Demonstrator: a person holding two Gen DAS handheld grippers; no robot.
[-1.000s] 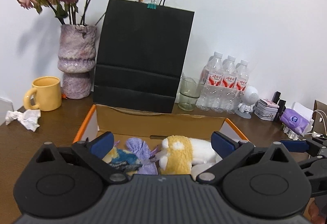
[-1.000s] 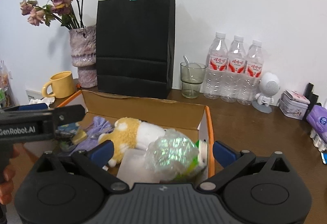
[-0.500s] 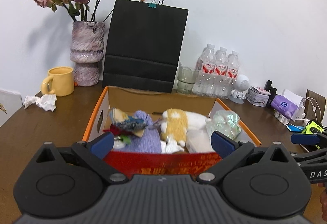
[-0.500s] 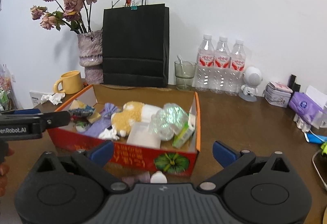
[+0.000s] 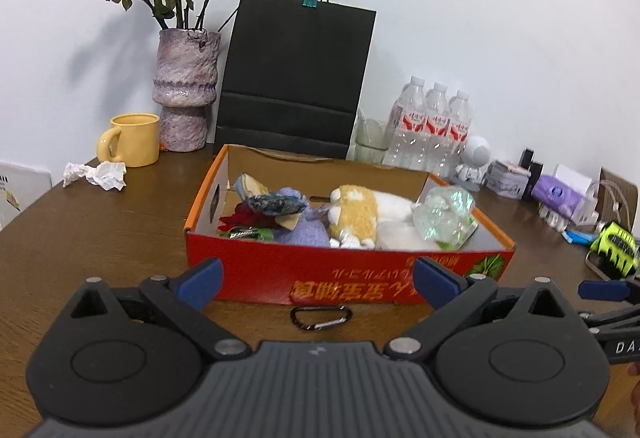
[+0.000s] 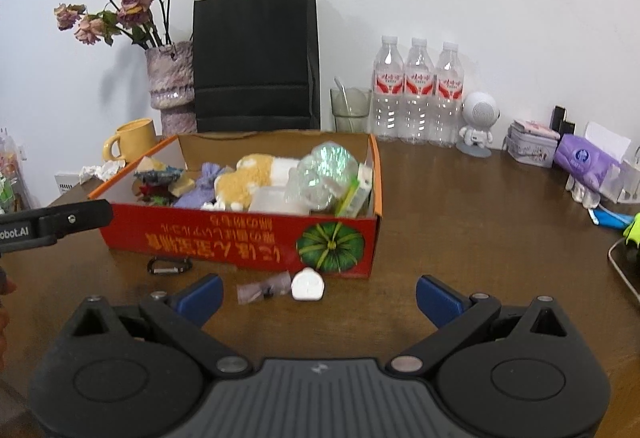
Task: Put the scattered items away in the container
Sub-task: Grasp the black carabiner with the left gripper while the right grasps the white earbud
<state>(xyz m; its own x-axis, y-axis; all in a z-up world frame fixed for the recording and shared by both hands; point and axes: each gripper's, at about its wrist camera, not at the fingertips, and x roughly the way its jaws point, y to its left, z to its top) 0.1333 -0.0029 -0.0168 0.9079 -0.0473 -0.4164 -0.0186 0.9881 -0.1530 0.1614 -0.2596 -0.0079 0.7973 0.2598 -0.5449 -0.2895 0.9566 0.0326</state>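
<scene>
On the brown table (image 6: pixel 460 206), a red box (image 6: pixel 240 238) brims; both tongs (image 5: pixel 316 276) (image 6: pixel 318 292) spread.

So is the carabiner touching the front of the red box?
Apart. In the left wrist view the carabiner lies on the table with a strip of bare wood between it and the red box; the right wrist view shows the same.

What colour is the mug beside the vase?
Yellow; the ceramic mug shows best in the left wrist view.
</scene>
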